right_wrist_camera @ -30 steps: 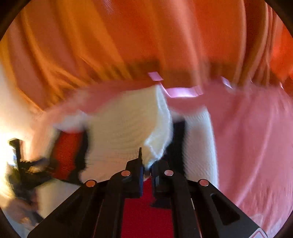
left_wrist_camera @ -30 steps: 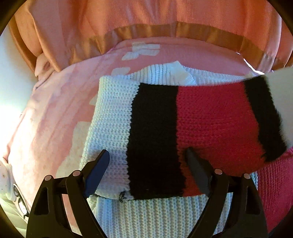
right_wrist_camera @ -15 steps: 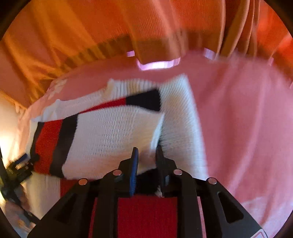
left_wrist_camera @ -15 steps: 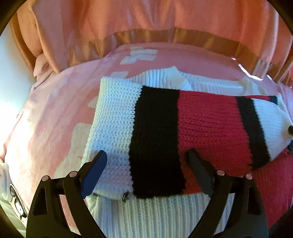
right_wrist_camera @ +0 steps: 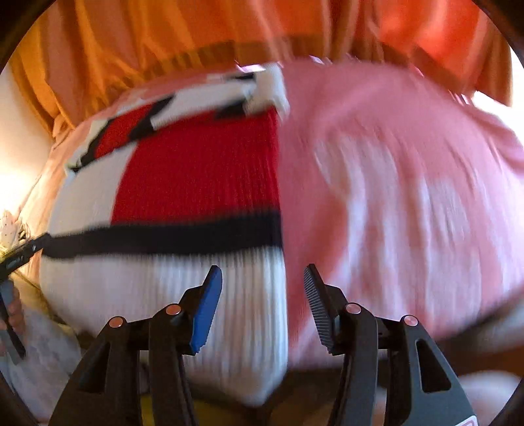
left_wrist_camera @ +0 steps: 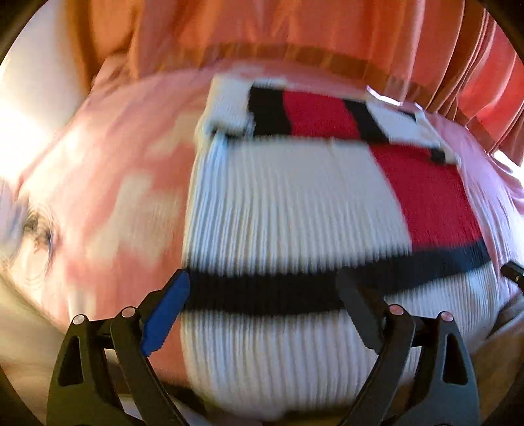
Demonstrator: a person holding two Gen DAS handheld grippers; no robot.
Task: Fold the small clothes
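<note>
A knitted sweater (left_wrist_camera: 294, 209) in white, red and black lies flat on a pink cloth, its sleeves folded across the far end (left_wrist_camera: 314, 114). My left gripper (left_wrist_camera: 262, 295) is open and empty, over the black stripe near the sweater's near hem. My right gripper (right_wrist_camera: 262, 288) is open and empty, astride the sweater's right edge (right_wrist_camera: 278, 262) near the hem. The sweater also shows in the right wrist view (right_wrist_camera: 196, 170). Both views are motion-blurred.
The pink patterned cloth (right_wrist_camera: 393, 196) covers the surface around the sweater. An orange curtain (left_wrist_camera: 294, 29) hangs along the far side. The other gripper's tip shows at the right edge of the left view (left_wrist_camera: 514, 273).
My right gripper let go of the white sleeve and opened. Both grippers pulled back toward the sweater's near hem. The sleeves now lie folded at the far end.
</note>
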